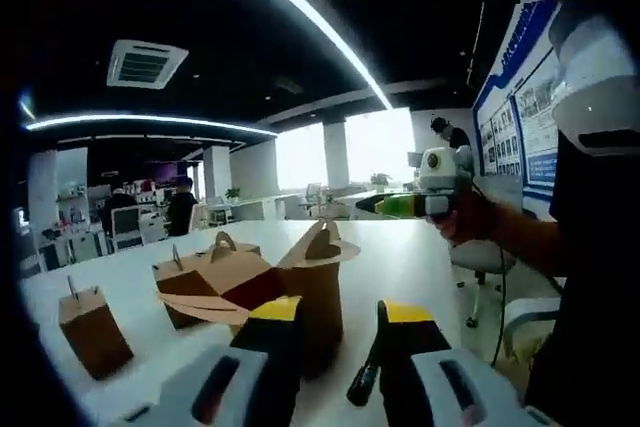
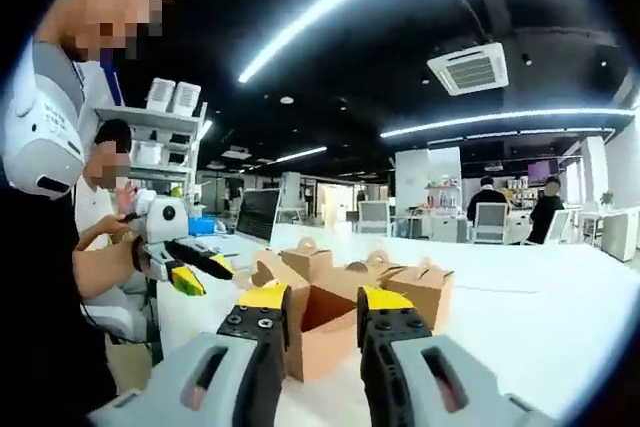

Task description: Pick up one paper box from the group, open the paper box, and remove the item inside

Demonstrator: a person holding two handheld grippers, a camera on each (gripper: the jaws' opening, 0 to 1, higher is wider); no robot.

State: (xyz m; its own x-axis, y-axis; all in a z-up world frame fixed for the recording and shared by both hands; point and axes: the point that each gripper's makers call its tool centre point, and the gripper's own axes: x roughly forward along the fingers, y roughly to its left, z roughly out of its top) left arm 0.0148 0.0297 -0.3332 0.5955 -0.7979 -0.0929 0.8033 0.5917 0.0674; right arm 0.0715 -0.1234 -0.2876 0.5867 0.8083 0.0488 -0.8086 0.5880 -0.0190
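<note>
The left gripper (image 1: 330, 332) stands spread at an open box (image 1: 312, 292) on the white table (image 1: 420, 262), and the right gripper (image 2: 322, 322), also spread, faces the same box (image 2: 318, 325). To get the item out, one gripper should probably steady a wall while the other reaches inside; I cannot see the item. Closed boxes (image 1: 205, 282) crowd just behind, and a lone box (image 1: 92, 330) sits apart.

Brown paper boxes (image 2: 330, 322), white table (image 2: 540, 307), yellow-tipped black tool (image 2: 322, 312).
</note>
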